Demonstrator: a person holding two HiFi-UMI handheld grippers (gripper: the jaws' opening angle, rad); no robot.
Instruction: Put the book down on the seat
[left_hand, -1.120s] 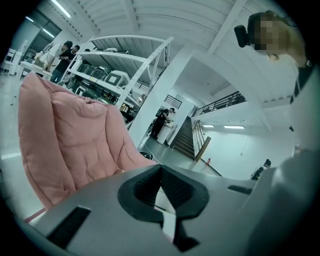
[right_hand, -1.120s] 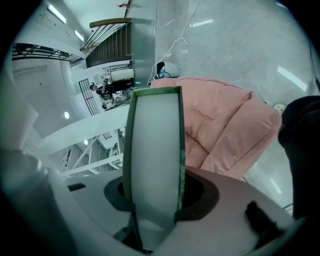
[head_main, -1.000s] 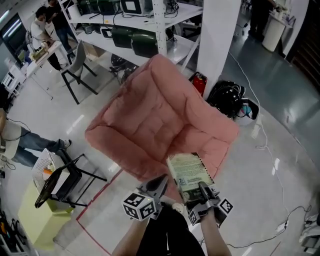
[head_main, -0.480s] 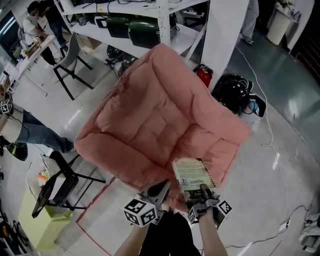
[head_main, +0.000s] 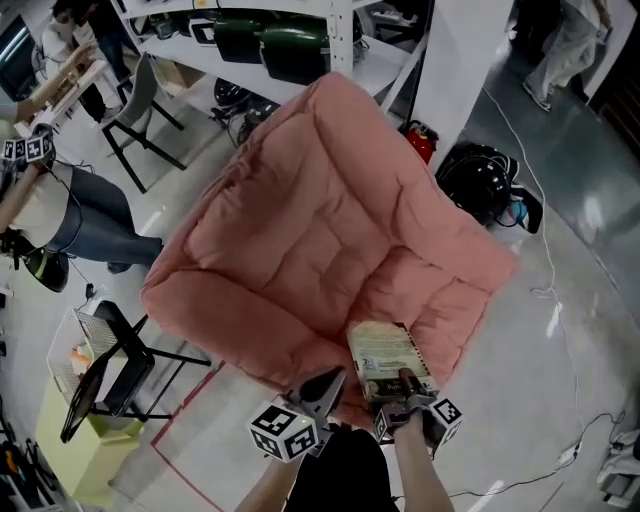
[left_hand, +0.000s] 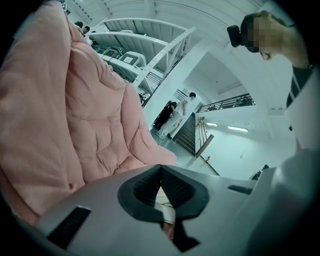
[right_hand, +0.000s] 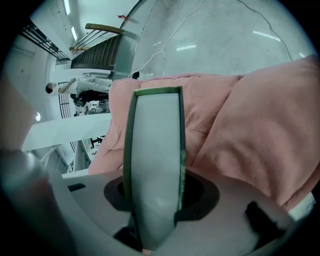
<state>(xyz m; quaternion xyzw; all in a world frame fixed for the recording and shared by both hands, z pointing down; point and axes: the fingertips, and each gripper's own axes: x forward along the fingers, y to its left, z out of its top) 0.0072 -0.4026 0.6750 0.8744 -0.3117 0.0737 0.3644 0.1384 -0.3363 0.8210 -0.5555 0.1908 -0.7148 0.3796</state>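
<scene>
Book with a pale cover and green edge (head_main: 384, 357) is pinched by the right gripper (head_main: 405, 386) and held over the front edge of the big pink padded seat (head_main: 320, 230). The jaws of the left gripper (head_main: 322, 386) are pressed together on nothing. The seat is set on a shiny grey floor (head_main: 565, 330), with white shelves (head_main: 300, 45) behind

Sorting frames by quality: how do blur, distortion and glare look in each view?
Head view: sharp, evenly lit, edges bent a little, glare streaks on the glossy floor. Right gripper view: strong fisheye with black corners; the book, very near the lens, looks soft and pale. Left gripper view: same fisheye, bluish-green cast, pink seat sharp.
</scene>
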